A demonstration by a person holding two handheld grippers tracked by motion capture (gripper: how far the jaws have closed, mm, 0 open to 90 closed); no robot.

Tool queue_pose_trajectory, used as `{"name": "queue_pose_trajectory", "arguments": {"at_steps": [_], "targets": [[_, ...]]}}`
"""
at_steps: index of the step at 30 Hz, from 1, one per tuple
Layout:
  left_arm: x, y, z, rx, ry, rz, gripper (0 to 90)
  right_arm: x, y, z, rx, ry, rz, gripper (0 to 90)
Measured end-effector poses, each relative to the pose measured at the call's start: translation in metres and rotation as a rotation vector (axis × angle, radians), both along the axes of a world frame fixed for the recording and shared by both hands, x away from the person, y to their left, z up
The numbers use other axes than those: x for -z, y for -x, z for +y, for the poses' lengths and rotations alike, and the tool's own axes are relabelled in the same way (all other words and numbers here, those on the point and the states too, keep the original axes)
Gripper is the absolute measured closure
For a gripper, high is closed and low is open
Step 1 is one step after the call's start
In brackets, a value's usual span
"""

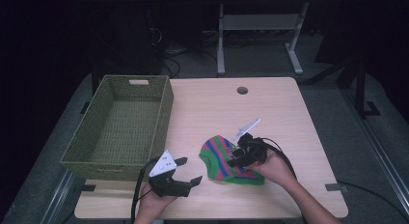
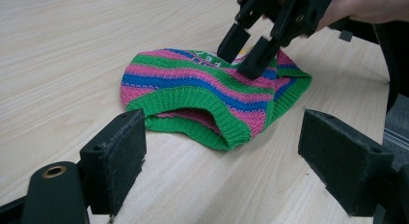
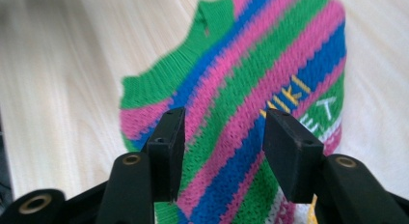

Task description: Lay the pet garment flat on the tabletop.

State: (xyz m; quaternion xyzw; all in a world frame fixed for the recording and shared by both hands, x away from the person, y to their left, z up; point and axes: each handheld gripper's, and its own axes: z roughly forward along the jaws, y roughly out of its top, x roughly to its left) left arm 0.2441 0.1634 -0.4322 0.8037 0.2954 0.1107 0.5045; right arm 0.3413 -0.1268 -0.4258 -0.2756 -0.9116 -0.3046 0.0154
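On the table (image 1: 289, 118), toward 5 o'clock, lies a striped knit sweater (image 1: 223, 159). Poised over its 3 o'clock edge, the right claw (image 1: 233, 153) gapes open. At 9 o'clock of the sweater, near the woven basket (image 1: 91, 137), the left claw (image 1: 188, 171) is spread wide, holding nothing.

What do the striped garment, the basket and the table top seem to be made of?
Striped garment: knitted yarn, likely wool or acrylic; stitch loops and ribbed green edging show, matte. Basket: woven olive fibre, perhaps paper cord or grass; a tight weave texture shows. Table top: light wood-grain surface, probably laminate; smooth, slightly glossy.
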Motion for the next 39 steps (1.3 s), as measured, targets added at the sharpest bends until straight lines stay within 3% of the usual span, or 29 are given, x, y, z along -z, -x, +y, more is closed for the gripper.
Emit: {"name": "queue_pose_trajectory", "arguments": {"at_steps": [6, 12, 15, 20, 26, 34, 39], "targets": [[0.000, 0.000, 0.001, -0.002, 0.000, 0.000, 16.8, -0.015, 0.011, 0.009, -0.077, -0.046, -0.042, 49.3], [0.000, 0.000, 0.001, 0.000, 0.001, 0.001, 16.8, -0.005, 0.022, 0.034, -0.198, -0.021, -0.053, 49.5], [0.000, -0.001, 0.001, 0.001, -0.001, 0.003, 16.9, -0.001, 0.023, 0.040, -0.217, -0.007, -0.056, 49.6], [0.001, -0.001, 0.001, 0.001, -0.002, 0.007, 16.9, 0.012, 0.023, 0.049, -0.227, 0.013, -0.036, 49.5], [0.001, -0.001, 0.000, 0.003, -0.003, 0.008, 16.9, 0.023, 0.024, 0.057, -0.226, 0.025, -0.047, 53.3], [0.002, -0.002, 0.001, 0.004, 0.004, 0.018, 17.0, 0.027, 0.039, 0.059, -0.229, 0.083, -0.200, 62.2], [0.001, -0.003, 0.005, -0.004, 0.033, 0.028, 17.1, 0.026, 0.040, 0.060, -0.202, 0.098, -0.217, 74.8]]}}
